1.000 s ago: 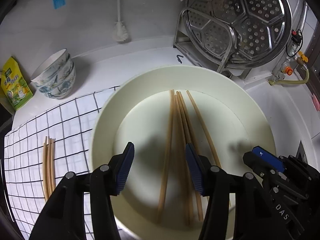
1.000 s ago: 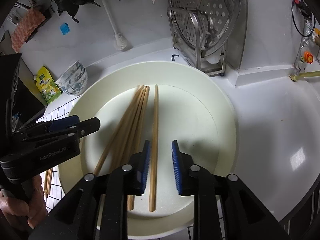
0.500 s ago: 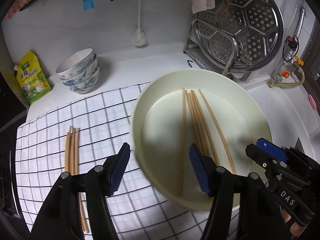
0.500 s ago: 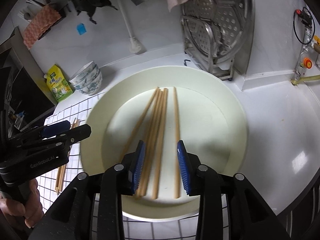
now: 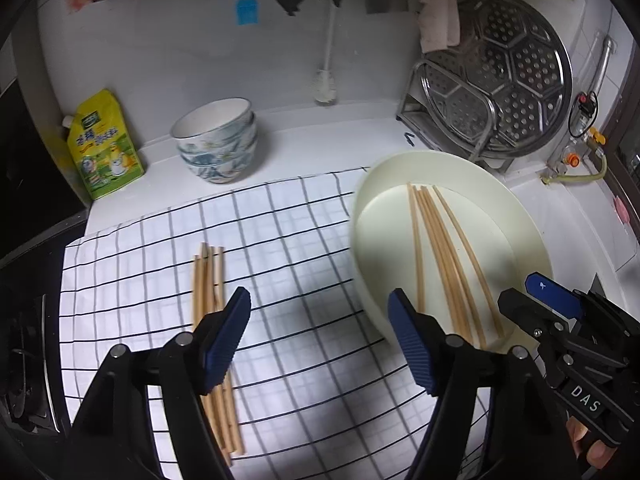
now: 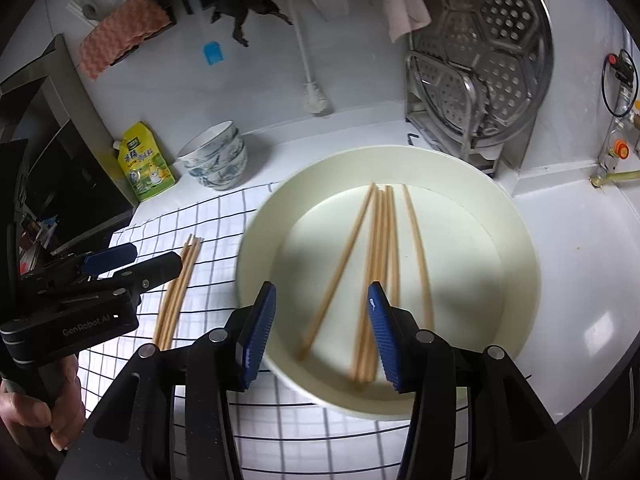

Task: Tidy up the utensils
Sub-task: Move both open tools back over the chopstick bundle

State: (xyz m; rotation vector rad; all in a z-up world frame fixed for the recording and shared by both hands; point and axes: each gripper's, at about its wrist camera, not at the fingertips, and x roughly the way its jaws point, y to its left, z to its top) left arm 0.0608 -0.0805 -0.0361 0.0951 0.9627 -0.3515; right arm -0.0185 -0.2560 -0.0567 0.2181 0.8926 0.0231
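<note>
Several wooden chopsticks (image 5: 440,248) (image 6: 382,240) lie loose in a cream basin (image 5: 372,200) (image 6: 516,248) on the counter. Another small bundle of chopsticks (image 5: 206,276) (image 6: 176,292) lies on the checked cloth (image 5: 300,240) (image 6: 224,220) to the basin's left. My left gripper (image 5: 320,340) hovers above the cloth between that bundle and the basin, its jaws opening with nothing between them. My right gripper (image 6: 320,332) hangs above the basin's near edge. Its jaws are also opening and grip nothing, and the chopsticks lie below them. Each gripper shows in the other's view, the right gripper (image 5: 552,308) and the left gripper (image 6: 120,264).
Stacked patterned bowls (image 5: 218,144) and a yellow pouch (image 5: 102,144) stand at the back left. A perforated steamer plate on a metal rack (image 5: 500,80) stands behind the basin. A brush (image 5: 326,88) hangs on the wall. A dark stove (image 5: 24,352) borders the cloth's left edge.
Both grippers have drawn back and up from the basin. The left one has shifted left over the cloth. Both pairs of jaws have widened, the right pair spreading away from a chopstick.
</note>
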